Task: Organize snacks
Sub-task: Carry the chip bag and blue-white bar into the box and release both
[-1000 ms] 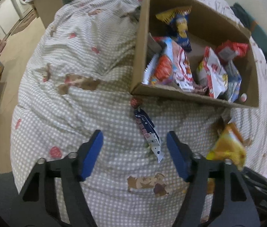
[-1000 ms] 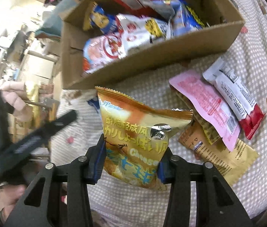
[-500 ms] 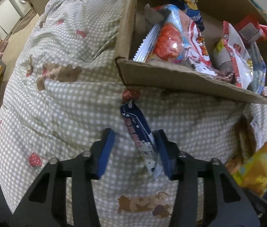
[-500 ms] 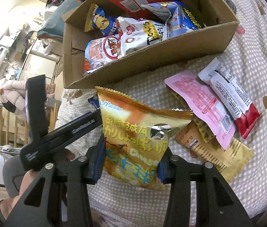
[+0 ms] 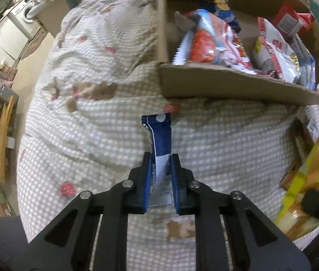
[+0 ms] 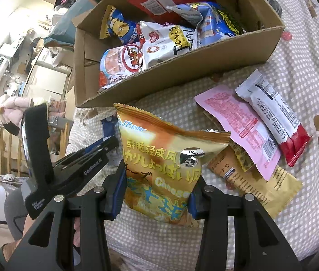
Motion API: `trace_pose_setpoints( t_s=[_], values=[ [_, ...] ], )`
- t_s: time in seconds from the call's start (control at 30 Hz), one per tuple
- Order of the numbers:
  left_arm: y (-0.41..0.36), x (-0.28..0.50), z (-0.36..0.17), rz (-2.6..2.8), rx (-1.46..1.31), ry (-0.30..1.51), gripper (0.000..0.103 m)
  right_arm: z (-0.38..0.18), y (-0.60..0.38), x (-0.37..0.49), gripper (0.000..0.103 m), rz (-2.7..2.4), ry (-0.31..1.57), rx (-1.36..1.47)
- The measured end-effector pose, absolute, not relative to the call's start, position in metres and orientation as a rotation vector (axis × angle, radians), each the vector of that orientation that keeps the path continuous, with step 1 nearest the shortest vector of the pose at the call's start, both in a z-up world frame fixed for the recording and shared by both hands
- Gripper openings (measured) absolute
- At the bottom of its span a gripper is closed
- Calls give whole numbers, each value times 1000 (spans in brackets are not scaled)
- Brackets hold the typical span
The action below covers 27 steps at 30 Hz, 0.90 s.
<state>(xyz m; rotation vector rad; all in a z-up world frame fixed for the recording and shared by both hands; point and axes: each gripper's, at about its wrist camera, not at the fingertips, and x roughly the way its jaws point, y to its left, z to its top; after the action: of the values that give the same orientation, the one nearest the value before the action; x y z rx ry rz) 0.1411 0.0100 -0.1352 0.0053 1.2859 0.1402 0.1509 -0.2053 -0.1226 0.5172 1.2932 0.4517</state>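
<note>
While your left gripper (image 5: 160, 176) pinches the blue snack stick (image 5: 159, 149) just off the checked bedspread (image 5: 91, 135), your right gripper (image 6: 157, 194) clamps the yellow cheese chip bag (image 6: 159, 158). Beyond both stands the cardboard box (image 6: 182, 67) of snacks; more packets (image 6: 249, 135) lie beside it.

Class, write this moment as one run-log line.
left tool: shut on blue packet | right tool: shut on yellow chip bag | box: part-filled

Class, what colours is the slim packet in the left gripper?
Dark blue and white packet, clearest in the left wrist view.
</note>
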Motion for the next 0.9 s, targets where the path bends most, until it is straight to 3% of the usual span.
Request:
trace_pose_setpoints(
  t_s=[0.43,0.67,0.9],
  values=[
    [19,97,-89,81,-48,1210,13,-110,-210,142,46,484,1248,545],
    [2,67,-22,12,-18,997,13,-56,-211,133,46,596,1015,537],
    [3,92,21,-79,-50,894,13,-31,-240,134,46,570,902,588]
  ],
)
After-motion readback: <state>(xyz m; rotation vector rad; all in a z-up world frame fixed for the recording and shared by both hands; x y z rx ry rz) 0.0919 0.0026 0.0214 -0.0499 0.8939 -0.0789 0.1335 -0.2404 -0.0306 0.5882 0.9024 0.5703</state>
